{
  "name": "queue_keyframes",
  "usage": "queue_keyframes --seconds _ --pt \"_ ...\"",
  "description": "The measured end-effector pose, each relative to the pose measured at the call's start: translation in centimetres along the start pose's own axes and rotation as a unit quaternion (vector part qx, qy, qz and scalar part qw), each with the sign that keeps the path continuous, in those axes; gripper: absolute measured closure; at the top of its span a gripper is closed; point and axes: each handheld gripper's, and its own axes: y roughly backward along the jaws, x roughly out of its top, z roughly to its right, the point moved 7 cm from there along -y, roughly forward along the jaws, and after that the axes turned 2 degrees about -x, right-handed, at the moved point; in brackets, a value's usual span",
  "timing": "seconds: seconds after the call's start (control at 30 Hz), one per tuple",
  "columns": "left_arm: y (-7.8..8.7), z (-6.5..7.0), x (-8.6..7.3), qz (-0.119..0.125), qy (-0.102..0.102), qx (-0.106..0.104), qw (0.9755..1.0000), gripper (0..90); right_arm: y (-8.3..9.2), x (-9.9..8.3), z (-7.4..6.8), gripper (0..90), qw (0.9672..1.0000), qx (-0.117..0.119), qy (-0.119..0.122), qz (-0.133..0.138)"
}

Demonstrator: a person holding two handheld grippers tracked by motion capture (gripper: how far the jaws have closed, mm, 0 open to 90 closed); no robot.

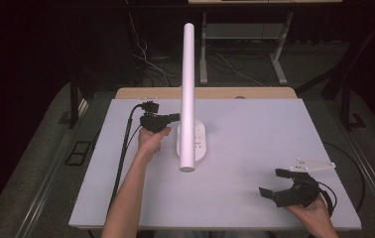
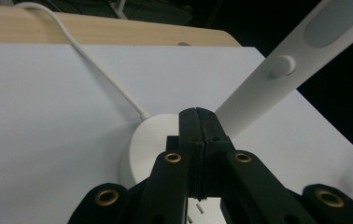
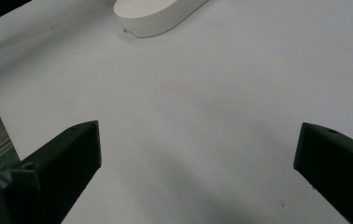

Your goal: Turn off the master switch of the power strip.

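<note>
A white desk lamp stands mid-table on an oval base (image 1: 198, 144), its long arm (image 1: 189, 94) reaching up toward the camera. My left gripper (image 1: 174, 117) is at the base's left end, jaws pressed together with nothing between them. In the left gripper view the shut gripper (image 2: 196, 116) sits just over the base (image 2: 142, 149), with the lamp arm (image 2: 277, 79) slanting up to the right and its white cord (image 2: 95, 65) running off to the back edge. My right gripper (image 1: 275, 183) rests at the table's front right, open and empty; in its own view the gripper (image 3: 198, 140) faces bare table, the base (image 3: 153, 14) far off.
The white tabletop (image 1: 255, 148) has a wooden strip (image 1: 215, 92) along its back edge. Cables and metal desk legs (image 1: 280, 64) lie on the dark floor behind. A black cable (image 1: 124, 148) trails from the left gripper down the table's left side.
</note>
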Motion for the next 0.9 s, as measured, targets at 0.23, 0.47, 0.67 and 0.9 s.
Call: queue_keyframes --seconds 0.23,0.47,0.67,0.9 --pt "1.2 0.7 0.7 0.012 -0.004 0.009 0.9999 90.0 0.0 0.0 -0.1 0.1 1.0 0.0 0.0 0.0" --pt "2.8 1.1 1.2 0.016 -0.027 0.011 0.9994 88.3 0.0 0.0 -0.1 0.0 1.0 0.0 -0.002 0.0" --pt "4.7 1.8 1.4 0.022 -0.042 0.003 0.9988 73.8 0.1 0.1 -0.1 0.0 1.0 -0.002 -0.002 0.003" --pt "6.7 2.3 1.2 0.027 -0.04 -0.002 0.9988 42.5 0.1 0.1 -0.2 0.0 1.0 0.0 -0.001 0.004"
